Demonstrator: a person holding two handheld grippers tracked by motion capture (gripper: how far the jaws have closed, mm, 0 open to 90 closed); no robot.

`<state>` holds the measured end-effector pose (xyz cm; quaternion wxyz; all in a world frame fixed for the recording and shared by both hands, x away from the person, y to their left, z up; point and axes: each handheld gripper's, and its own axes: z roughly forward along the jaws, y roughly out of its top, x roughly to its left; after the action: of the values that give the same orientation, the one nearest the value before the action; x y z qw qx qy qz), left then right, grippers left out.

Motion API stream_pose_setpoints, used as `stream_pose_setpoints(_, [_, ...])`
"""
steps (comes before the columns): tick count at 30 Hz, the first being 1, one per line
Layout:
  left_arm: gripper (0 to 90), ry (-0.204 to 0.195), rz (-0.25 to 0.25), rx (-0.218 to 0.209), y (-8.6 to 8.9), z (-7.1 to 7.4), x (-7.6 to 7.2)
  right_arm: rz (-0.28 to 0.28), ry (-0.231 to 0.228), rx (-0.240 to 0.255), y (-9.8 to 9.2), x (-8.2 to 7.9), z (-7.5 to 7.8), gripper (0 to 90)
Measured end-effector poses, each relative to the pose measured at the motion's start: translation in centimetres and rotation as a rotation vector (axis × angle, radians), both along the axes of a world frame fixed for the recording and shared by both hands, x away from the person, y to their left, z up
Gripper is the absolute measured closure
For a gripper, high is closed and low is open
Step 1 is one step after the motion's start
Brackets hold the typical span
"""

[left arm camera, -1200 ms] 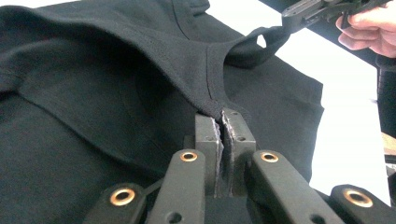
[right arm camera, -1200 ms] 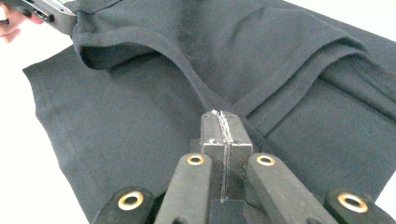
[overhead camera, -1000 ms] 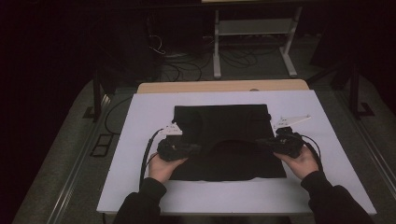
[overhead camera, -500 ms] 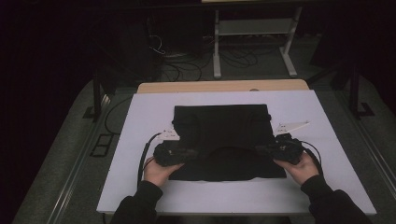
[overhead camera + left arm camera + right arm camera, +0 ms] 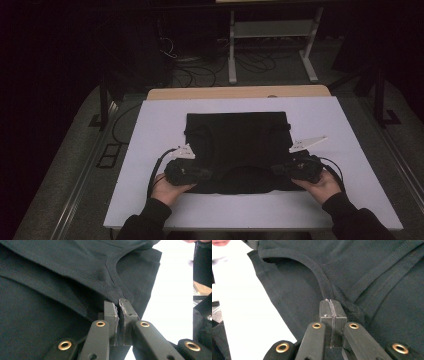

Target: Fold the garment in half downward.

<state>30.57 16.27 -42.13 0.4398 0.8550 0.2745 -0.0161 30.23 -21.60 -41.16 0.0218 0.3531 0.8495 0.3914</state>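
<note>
Dark room all around, with cables on the floor and a metal stand (image 5: 272, 40) at the back, so the white board (image 5: 150, 130) on the table is pretty much the one bright thing. On it lies a black t-shirt (image 5: 237, 137), folded into a rough rectangle in the middle of the board, neckline end toward the person.

Both hands come in from the bottom of the high view. The left gripper (image 5: 207, 174) sits at the shirt's near left corner and the right gripper (image 5: 276, 170) at the near right corner, well apart, with the curved collar opening between them.

From the left gripper view, the left gripper's (image 5: 118, 305) jaws are pressed together, pinching the cloth right where the ribbed collar (image 5: 112, 267) meets the shoulder. You can see fabric squeezed between the pads.

Same deal in the right gripper view: the right gripper's (image 5: 330, 301) jaws are clamped tight on the shirt at the other end of the collar (image 5: 322, 277), seam running straight into the pads. White board (image 5: 244, 305) shows off to the side there.
</note>
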Motion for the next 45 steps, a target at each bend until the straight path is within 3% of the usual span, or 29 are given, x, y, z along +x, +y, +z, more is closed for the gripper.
stream_pose_setpoints(17, [84.2, 0.002, -0.050, 0.030, 0.5, -0.1, -1.1, 0.043, 0.015, -0.014, 0.2, -1.6, 0.0, 88.8])
stream_pose_setpoints(45, [83.2, -0.009, -0.073, 0.039, 0.8, 0.3, -2.6, 0.069, 0.021, -0.030, 0.4, -3.8, 0.1, 88.7])
